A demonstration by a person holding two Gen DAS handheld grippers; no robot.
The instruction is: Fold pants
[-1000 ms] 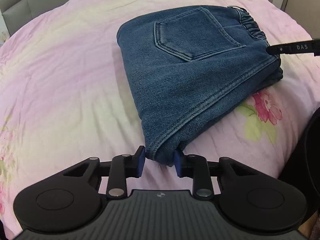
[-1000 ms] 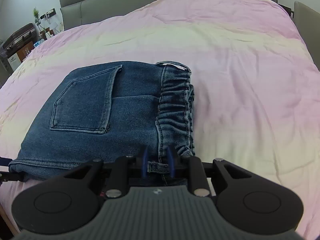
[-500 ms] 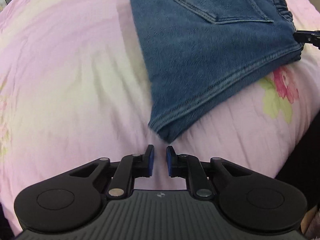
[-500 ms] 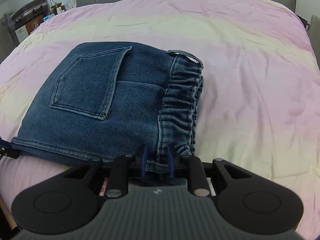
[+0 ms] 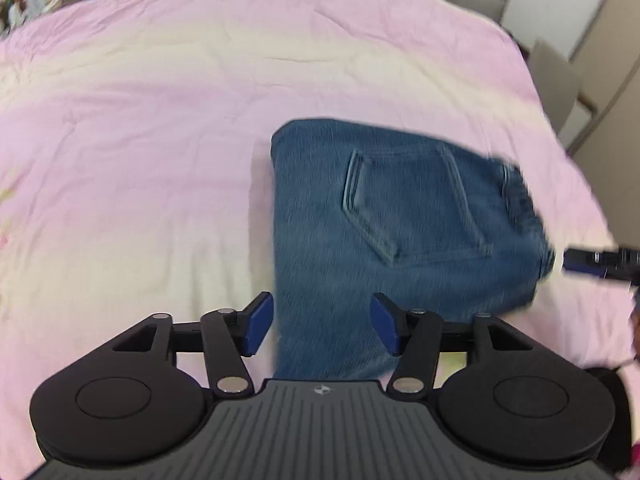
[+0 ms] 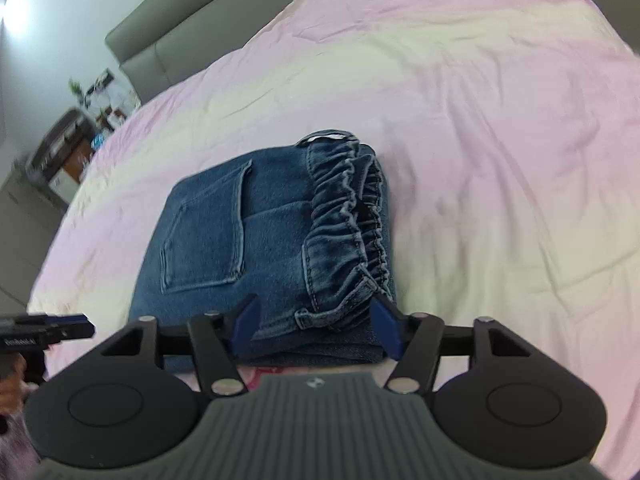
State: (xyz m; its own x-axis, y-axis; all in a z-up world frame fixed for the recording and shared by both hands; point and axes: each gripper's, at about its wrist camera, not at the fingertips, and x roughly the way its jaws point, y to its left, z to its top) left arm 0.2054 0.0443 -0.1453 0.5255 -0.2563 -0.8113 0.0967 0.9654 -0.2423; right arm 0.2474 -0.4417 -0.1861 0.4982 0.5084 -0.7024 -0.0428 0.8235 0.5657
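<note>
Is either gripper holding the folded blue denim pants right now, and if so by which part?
Nothing is held. The left gripper and right gripper are both open above the folded blue denim pants.

The left wrist camera is looking down and forward from just behind the left hand-held gripper (image 5: 322, 326), sitting close above the near edge of the folded pants (image 5: 400, 220) on the bed (image 5: 140, 140). The right wrist camera is looking likewise over the right hand-held gripper (image 6: 316, 326), facing the waistband end. Both are sharing the pants (image 6: 256, 232), the bed (image 6: 500, 140) and the grey headboard (image 6: 168, 36).
</note>
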